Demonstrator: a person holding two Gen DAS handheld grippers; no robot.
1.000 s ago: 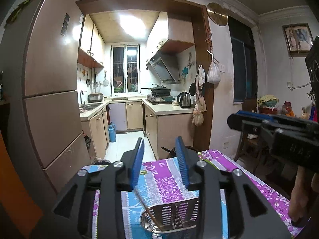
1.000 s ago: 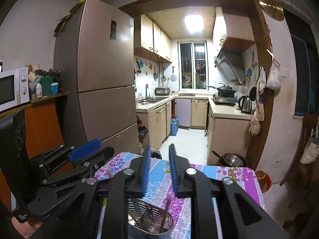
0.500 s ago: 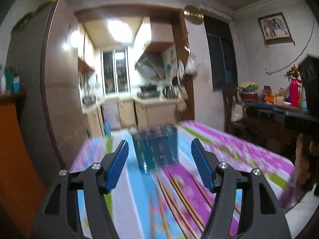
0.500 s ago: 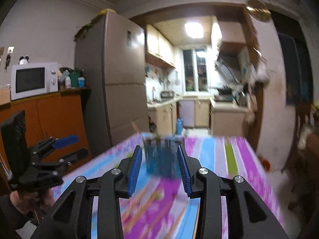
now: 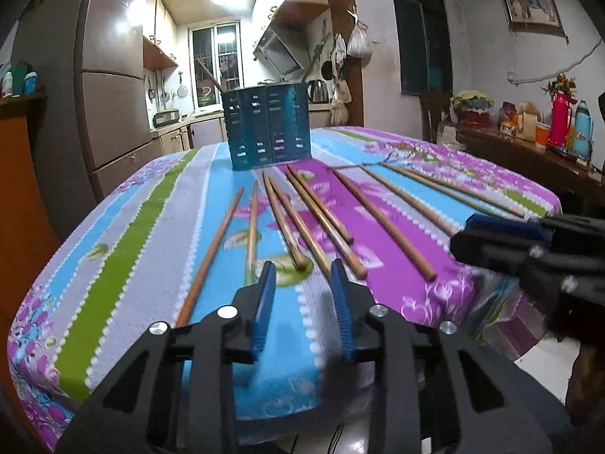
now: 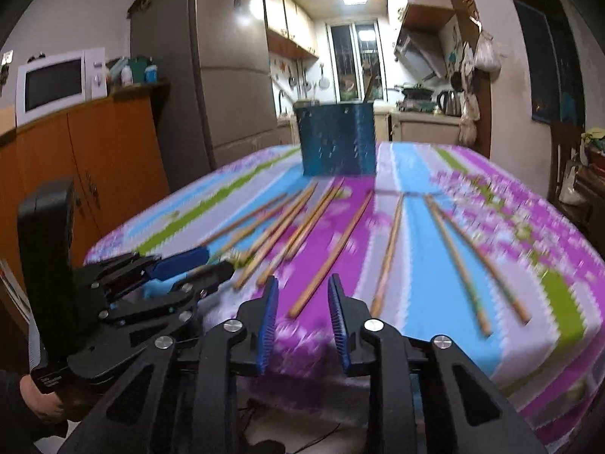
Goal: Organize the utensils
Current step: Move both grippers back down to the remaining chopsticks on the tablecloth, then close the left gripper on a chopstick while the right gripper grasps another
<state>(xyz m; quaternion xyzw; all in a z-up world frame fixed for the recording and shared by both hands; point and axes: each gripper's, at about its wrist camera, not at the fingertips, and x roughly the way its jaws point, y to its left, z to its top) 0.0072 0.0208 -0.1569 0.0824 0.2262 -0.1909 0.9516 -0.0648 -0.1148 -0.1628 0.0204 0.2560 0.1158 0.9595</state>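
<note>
Since a second earlier, both grippers had dropped from above the holder, where they looked down into its mouth, to the near edge of the table (image 5: 113, 249). The chopsticks (image 5: 315, 210), then out of view, now lay spread ahead of them. In my judgement one deposit cycle had ended and the next pick-up was about to begin.

The left gripper (image 5: 302, 276) hovered over the near table edge, its jaws closing from a wider gap, a modest gap left and nothing between the pads. The right gripper (image 6: 301, 289) stood likewise: jaws closing, narrowly parted, empty. Neither pair touched a chopstick.

The chopsticks fanned out over the middle of the tablecloth, between the grippers and the utensil holder (image 5: 266, 128). Their near ends reached close to the left gripper's tips. The holder stood upright at the far end. At least one stick (image 5: 208, 73) rose from its top at a slant.

Materials: the chopsticks were slender, tapered wooden rods, brown, rounded at the ends. The holder was a dark blue perforated metal box with slotted panels. The tablecloth was striped in purple, blue, green and grey with a floral print, and looked smooth. The gripper pads were blue and ribbed on black frames.

Thin round sticks on a smooth cloth would probably roll under a poorly centred pinch.
</note>
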